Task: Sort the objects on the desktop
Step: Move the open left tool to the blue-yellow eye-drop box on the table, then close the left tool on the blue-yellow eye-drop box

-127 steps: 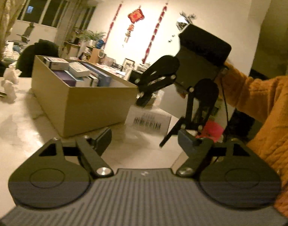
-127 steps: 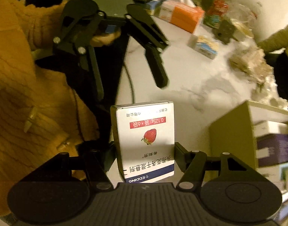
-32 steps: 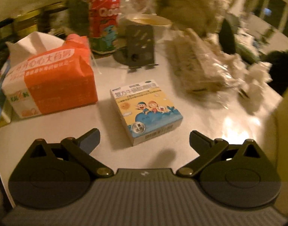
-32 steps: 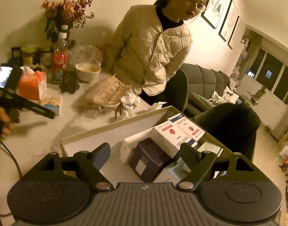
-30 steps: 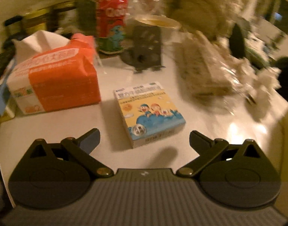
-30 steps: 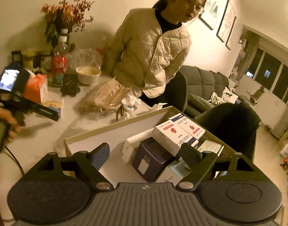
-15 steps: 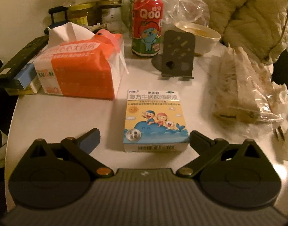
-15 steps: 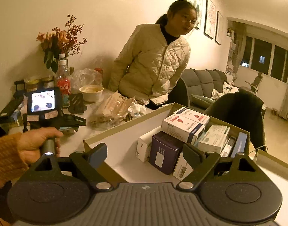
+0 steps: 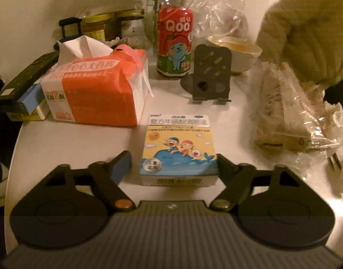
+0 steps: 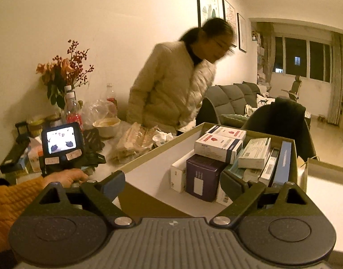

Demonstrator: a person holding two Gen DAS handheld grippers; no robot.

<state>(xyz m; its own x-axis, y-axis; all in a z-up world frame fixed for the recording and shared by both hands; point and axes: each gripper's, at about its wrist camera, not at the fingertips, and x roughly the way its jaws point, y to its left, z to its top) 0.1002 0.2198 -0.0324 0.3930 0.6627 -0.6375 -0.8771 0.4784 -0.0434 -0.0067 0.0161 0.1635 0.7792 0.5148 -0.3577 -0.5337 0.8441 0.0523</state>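
A flat medicine box with a cartoon whale [image 9: 179, 143] lies on the white table [image 9: 70, 148]. My left gripper [image 9: 173, 158] straddles its near end and its jaws are closing. The right finger [image 9: 223, 163] meets the box's side; the left finger [image 9: 123, 161] is a small gap away. My right gripper [image 10: 171, 177] hovers over the cardboard box [image 10: 160, 149], jaws opening, nothing between them. Several medicine boxes [image 10: 218, 144] are stacked in the carton's right half. A hand in an orange sleeve [image 10: 66, 177] holds the left tool.
Behind the whale box are an orange tissue pack [image 9: 97, 89], a Qoo bottle [image 9: 174, 42], a dark phone stand [image 9: 211, 76] and a bowl [image 9: 238, 51]. Crinkled plastic packets [image 9: 283, 112] lie on the right. A person in a pale quilted jacket [image 10: 171, 94] leans over the table's far side.
My left fingers have drawn in from wide apart to the whale box's sides. The right gripper has rolled level beside the carton. The person in the pale jacket has bent forward.
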